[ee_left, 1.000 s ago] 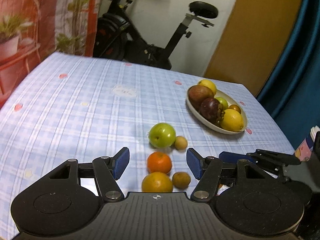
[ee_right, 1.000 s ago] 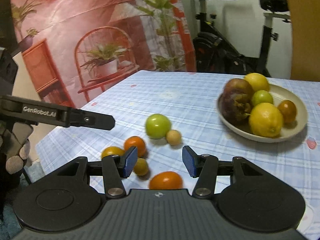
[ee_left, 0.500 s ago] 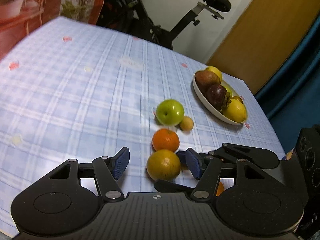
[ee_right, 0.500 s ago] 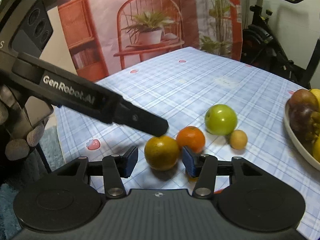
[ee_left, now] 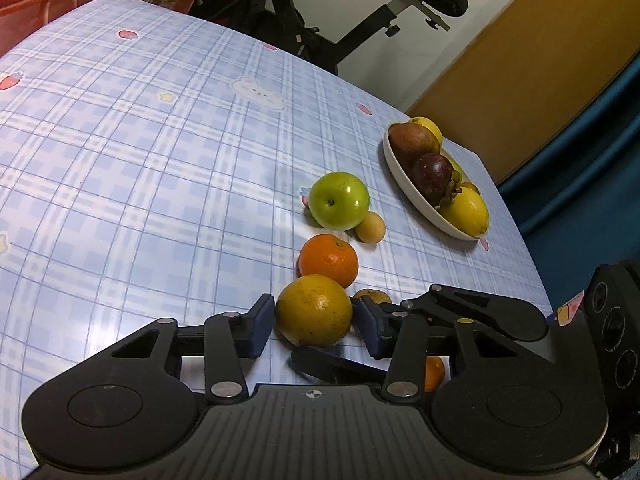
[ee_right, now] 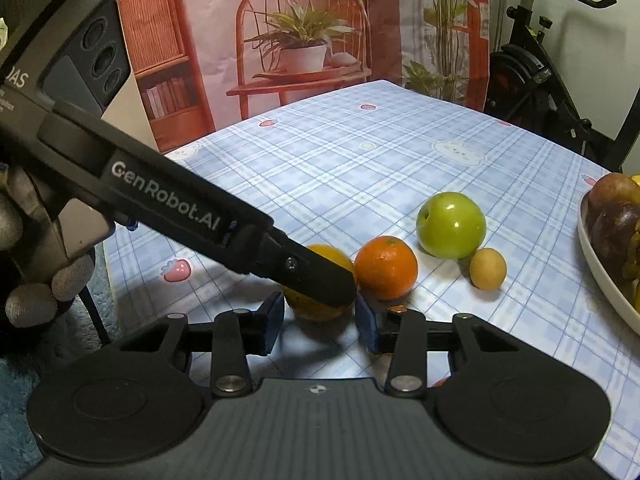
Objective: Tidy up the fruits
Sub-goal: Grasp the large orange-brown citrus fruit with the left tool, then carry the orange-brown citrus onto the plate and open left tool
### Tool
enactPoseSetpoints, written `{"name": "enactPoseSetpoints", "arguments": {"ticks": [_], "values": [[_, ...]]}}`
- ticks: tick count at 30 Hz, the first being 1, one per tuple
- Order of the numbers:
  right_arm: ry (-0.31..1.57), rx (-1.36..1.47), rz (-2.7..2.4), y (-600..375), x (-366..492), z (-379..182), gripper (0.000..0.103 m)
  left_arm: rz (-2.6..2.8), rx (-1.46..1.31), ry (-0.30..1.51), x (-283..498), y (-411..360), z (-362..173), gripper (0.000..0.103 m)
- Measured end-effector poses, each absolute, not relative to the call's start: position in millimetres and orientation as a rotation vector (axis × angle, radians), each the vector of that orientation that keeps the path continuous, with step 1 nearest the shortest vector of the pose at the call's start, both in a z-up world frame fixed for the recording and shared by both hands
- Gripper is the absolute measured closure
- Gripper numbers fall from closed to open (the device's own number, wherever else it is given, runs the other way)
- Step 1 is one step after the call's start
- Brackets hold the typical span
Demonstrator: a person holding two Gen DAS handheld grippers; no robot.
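A table [ee_left: 120,152] under a pale blue plaid cloth with printed bunnies, stars and strawberries fills both views. In the left wrist view, the left gripper [ee_left: 314,322] has its jaws closing around a yellow-orange citrus [ee_left: 314,310] at lower centre; the blue pads sit right against its sides, though firm contact cannot be told. Above it lie an orange [ee_left: 329,259], a green apple [ee_left: 339,200] and a small tan fruit [ee_left: 371,227] touching the apple. At right, a white oval bowl [ee_left: 424,206] holds lemons and dark fruits. In the right wrist view, the right gripper [ee_right: 320,322] is also closing, its pads flanking the same citrus [ee_right: 316,280] without clearly pressing it; the left tool's black finger crosses over the fruit. An exercise bike [ee_left: 360,12] stands beyond the table, by a white wall and an ochre panel [ee_left: 520,72]. A printed backdrop [ee_right: 300,40] of a chair and potted plant hangs at upper centre.
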State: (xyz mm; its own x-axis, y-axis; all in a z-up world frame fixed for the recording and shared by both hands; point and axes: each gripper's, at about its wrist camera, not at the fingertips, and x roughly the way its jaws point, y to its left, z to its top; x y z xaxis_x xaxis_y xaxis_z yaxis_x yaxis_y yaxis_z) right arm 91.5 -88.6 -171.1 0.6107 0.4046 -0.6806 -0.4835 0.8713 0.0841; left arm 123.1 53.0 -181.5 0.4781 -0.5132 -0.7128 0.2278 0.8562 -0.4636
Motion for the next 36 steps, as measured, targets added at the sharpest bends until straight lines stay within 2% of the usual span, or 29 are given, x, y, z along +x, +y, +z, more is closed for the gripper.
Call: {"name": "enactPoseSetpoints", "arguments": {"ticks": [36], "values": [[0.715,-0.032,0.489,-99,79,-158,0.062,-0.497,-0.236,0.924,118,40,-171,0.058]]}}
